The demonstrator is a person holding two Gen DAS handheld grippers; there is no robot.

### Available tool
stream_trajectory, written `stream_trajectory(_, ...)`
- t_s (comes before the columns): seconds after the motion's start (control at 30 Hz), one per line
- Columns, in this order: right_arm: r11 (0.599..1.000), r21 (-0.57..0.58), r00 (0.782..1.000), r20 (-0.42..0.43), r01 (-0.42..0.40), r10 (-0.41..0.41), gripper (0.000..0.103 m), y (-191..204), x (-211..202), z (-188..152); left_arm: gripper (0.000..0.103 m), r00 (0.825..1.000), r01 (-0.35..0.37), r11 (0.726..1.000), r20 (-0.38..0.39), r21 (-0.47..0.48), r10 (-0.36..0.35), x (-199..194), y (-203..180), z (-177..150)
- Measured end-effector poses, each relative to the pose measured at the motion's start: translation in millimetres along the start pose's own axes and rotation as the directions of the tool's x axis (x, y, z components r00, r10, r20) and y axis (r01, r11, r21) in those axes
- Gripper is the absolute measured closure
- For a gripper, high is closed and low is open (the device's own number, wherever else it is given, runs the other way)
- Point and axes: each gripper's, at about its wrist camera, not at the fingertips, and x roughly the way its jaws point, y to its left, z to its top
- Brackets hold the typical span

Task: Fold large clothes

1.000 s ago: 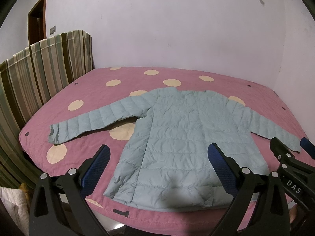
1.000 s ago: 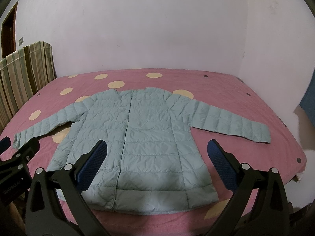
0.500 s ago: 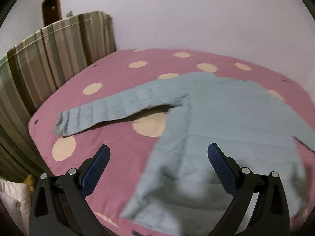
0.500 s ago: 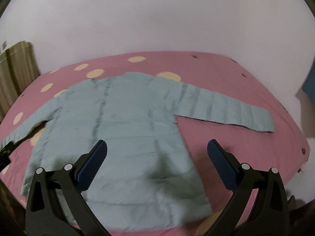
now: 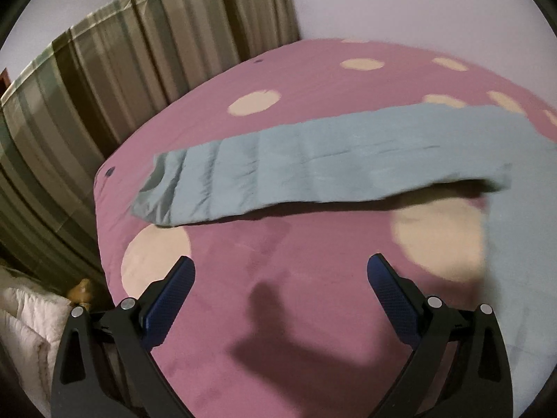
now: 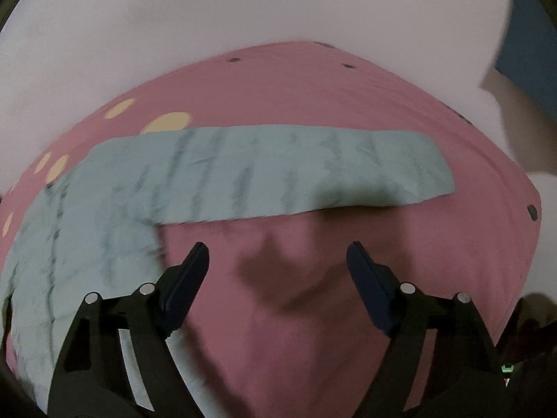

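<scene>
A pale blue quilted jacket lies flat on a pink bedspread with cream dots. In the left wrist view its left sleeve point(image 5: 313, 163) stretches across the frame, cuff toward the bed's left edge. My left gripper point(image 5: 280, 278) hangs open over bare bedspread just short of that sleeve, nothing between its fingers. In the right wrist view the right sleeve point(image 6: 296, 174) runs across, and the jacket body point(image 6: 76, 244) fills the left side. My right gripper point(image 6: 277, 257) hovers over pink cover below the sleeve; its jaws are closing with nothing between them.
A striped green and brown headboard point(image 5: 104, 97) stands left of the bed point(image 5: 278, 313). White quilted bedding point(image 5: 24, 331) lies on the floor by the bed's left corner. White walls surround the bed; a blue object point(image 6: 529, 45) sits at the far right.
Both grippers have swung outward and dropped closer to the bed, each from over the jacket's hem to near a sleeve. The right jaws have narrowed slightly.
</scene>
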Motion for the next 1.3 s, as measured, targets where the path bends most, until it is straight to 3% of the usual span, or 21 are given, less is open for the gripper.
stream_trajectory(0.23,0.986,0.145,0.996,-0.048,0.084,-0.077,0.033,-63.0,44.6,21.5,0.004,0.996,-0.04,0.996,-0.08,-0.073,0.034,45.7,25.1,-3.2)
stream_trajectory(0.33,0.971,0.208,0.993,-0.059,0.114,-0.104,0.033,-86.9,55.1,27.0,0.004,0.998,-0.017,0.994,-0.07,-0.109,0.01,49.8,29.1,-6.9)
stream_trajectory(0.53,0.928,0.358,0.994,-0.073,0.104,-0.083,0.033,-134.2,73.9,36.7,0.004,0.997,-0.063,0.995,-0.05,-0.076,0.059,49.3,21.0,-7.9)
stream_trajectory(0.7,0.9,0.427,0.995,-0.093,0.082,-0.047,0.033,-149.7,95.4,39.9,0.004,0.996,-0.082,0.995,-0.047,-0.061,0.079,49.5,19.5,-7.7)
stream_trajectory(0.87,0.888,0.448,0.994,-0.065,0.105,-0.084,0.034,-154.1,109.8,49.5,0.004,0.994,-0.102,0.994,-0.044,-0.045,0.1,49.6,16.6,-7.5)
stream_trajectory(0.97,0.878,0.465,0.993,-0.042,0.116,-0.109,0.061,-153.3,112.2,53.1,0.004,0.993,-0.112,0.993,-0.043,-0.036,0.111,49.8,15.1,-7.2)
stream_trajectory(1.07,0.886,0.456,0.997,-0.016,0.08,-0.082,0.093,-148.9,113.3,57.0,0.004,0.992,-0.116,0.993,-0.049,-0.031,0.115,49.8,13.6,-7.1)
stream_trajectory(1.3,0.938,0.344,0.989,0.129,0.024,-0.073,0.098,-100.9,78.2,84.6,0.004,0.992,-0.119,0.992,-0.049,-0.029,0.118,50.2,14.1,-6.8)
